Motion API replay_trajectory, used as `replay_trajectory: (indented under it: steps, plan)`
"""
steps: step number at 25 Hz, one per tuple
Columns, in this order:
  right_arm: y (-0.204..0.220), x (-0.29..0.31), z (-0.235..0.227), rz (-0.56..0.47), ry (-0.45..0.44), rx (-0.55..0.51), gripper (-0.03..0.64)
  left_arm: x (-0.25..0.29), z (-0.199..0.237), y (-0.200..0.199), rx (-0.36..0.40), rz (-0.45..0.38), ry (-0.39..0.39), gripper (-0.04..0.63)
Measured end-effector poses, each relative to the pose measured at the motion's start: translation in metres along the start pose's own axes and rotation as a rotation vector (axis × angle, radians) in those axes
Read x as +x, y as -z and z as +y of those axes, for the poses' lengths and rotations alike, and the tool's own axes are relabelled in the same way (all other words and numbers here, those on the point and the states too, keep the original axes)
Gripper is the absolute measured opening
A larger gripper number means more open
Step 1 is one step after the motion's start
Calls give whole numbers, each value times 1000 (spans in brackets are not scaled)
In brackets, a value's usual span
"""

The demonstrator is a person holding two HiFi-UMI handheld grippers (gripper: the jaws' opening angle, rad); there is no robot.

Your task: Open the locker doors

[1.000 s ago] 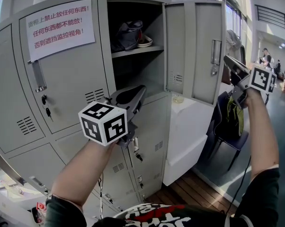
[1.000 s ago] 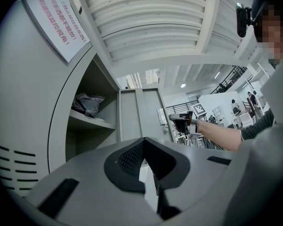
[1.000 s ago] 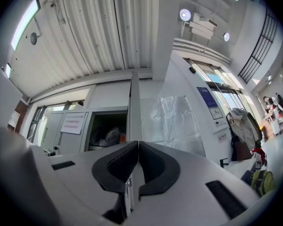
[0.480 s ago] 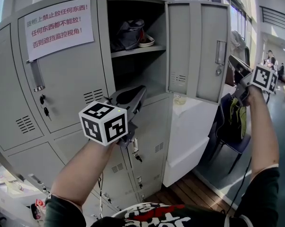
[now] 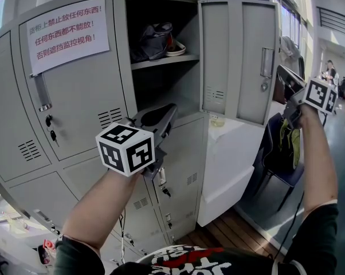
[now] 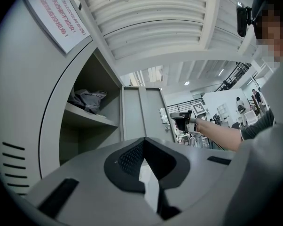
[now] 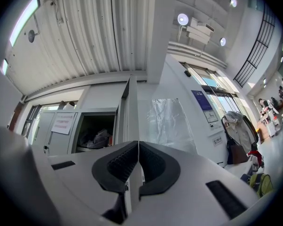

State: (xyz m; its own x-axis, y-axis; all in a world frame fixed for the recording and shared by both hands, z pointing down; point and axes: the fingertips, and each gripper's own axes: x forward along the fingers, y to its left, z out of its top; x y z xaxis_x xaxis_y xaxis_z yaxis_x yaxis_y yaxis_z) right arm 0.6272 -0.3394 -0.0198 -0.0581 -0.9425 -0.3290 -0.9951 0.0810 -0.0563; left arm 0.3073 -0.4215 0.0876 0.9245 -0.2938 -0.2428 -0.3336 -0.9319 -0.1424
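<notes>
Grey lockers [image 5: 75, 171] fill the left of the head view. The upper middle door [image 5: 241, 62] stands swung open to the right with its handle [image 5: 266, 62] showing, and the doors to its left are closed. The upper left door bears a white sign [image 5: 66, 33] in red Chinese print, reading in part "禁止放任何东西!", "任何东西都不能放!" and "否则遮挡监控视角!". Inside the open compartment a dark bag [image 5: 152, 42] lies on the shelf [image 5: 178, 62]. The left tool [image 5: 172, 109] hovers near the compartment's lower edge, clenched, with nothing between its tips. The right tool [image 5: 280, 72] is held just right of the open door, near the handle, also clenched and empty. Its own view looks along the door's edge. Keys [image 5: 51, 135] hang in the left door's locks.
</notes>
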Motion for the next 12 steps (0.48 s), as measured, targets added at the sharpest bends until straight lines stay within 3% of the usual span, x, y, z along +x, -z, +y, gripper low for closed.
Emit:
replay_trajectory:
  steps: [12]
  plan:
    - [-5, -15, 15, -41, 17, -28, 37, -17, 9, 1, -1, 8, -29, 8]
